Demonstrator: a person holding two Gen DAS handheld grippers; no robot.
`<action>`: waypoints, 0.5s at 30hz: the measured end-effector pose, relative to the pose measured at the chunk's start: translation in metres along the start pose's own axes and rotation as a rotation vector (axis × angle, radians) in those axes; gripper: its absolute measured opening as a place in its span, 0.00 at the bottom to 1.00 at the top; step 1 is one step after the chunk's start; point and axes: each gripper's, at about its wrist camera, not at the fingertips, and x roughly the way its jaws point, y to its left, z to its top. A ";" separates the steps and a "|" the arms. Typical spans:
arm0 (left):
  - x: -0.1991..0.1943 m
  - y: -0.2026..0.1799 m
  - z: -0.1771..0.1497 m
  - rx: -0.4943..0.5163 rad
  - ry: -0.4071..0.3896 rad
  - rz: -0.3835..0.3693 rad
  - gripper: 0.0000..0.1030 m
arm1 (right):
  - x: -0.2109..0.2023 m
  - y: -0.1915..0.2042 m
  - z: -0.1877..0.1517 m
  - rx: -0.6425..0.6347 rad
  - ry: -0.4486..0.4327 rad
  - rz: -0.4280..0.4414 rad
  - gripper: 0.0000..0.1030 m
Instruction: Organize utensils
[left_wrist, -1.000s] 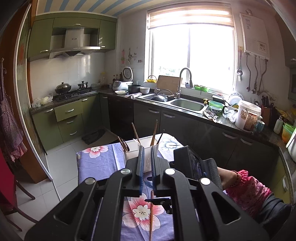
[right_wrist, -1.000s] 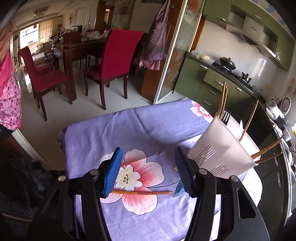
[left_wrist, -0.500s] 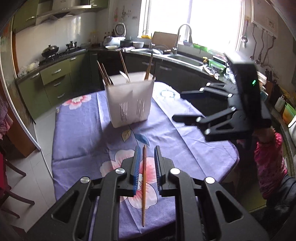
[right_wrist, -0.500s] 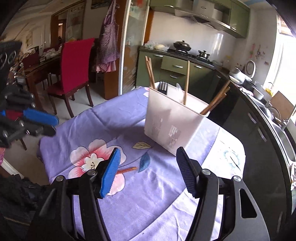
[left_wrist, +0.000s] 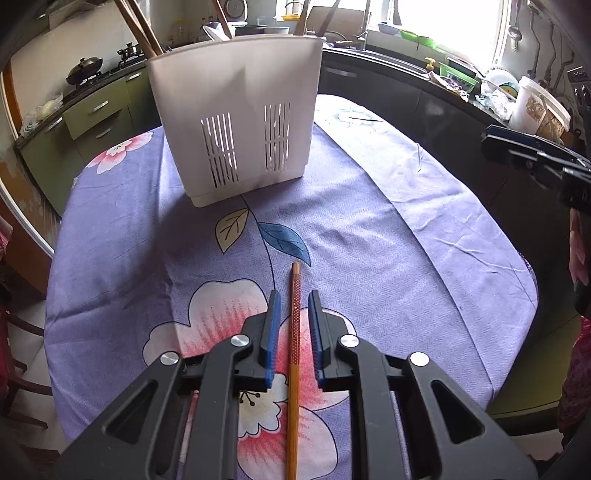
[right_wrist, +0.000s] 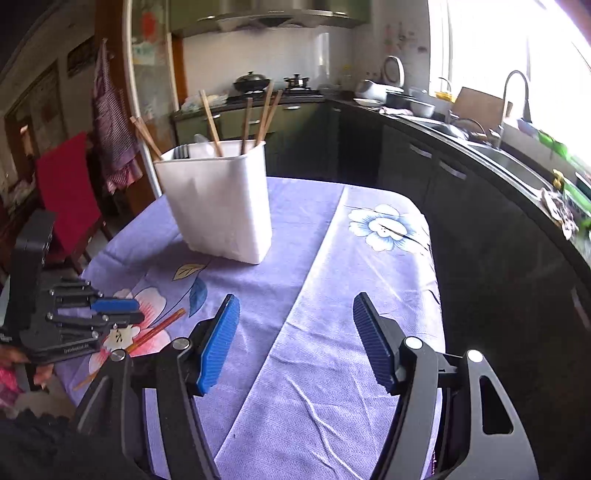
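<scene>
Left gripper (left_wrist: 292, 325) sits low over the purple floral tablecloth (left_wrist: 388, 236), jaws only narrowly parted, blue pads (left_wrist: 272, 332) flanking a single orange-brown chopstick (left_wrist: 294, 354) that lies flat on the big pink flower print. A gap shows on each side of the stick, so the pads are not pressing on it; these jaws have just been opening a little, with the stick between them. The chopstick's patterned end points toward the white utensil holder (left_wrist: 236, 122), which stands upright farther back on the cloth, well apart from the stick, slotted vents on its near face. Several chopsticks (right_wrist: 210, 122) poke out of the holder's top at different angles; which compartment each is in cannot be told. Right gripper (right_wrist: 295, 332) hovers over the paler strip of the cloth to the right of the holder, jaws spread wide, nothing between them; they have just been opening too, though they barely changed at the end. From the right wrist view the left gripper shows at the left edge with the chopstick running under its fingers, a hand in a pink sleeve (right_wrist: 9, 384) behind it. Kitchen counter with sink (right_wrist: 509, 162) runs along the right, stove with a pot (right_wrist: 251, 79) at the back, red chair (right_wrist: 66, 192) at left.
</scene>
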 end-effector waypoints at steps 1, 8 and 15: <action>0.004 0.000 0.000 -0.002 0.007 -0.001 0.14 | 0.003 -0.005 0.001 0.027 -0.003 -0.005 0.62; 0.023 -0.003 -0.001 0.012 0.056 0.014 0.14 | 0.027 -0.019 0.016 0.121 -0.013 -0.029 0.62; 0.035 -0.004 -0.002 0.018 0.095 -0.003 0.14 | 0.032 -0.018 0.029 0.158 -0.043 -0.027 0.62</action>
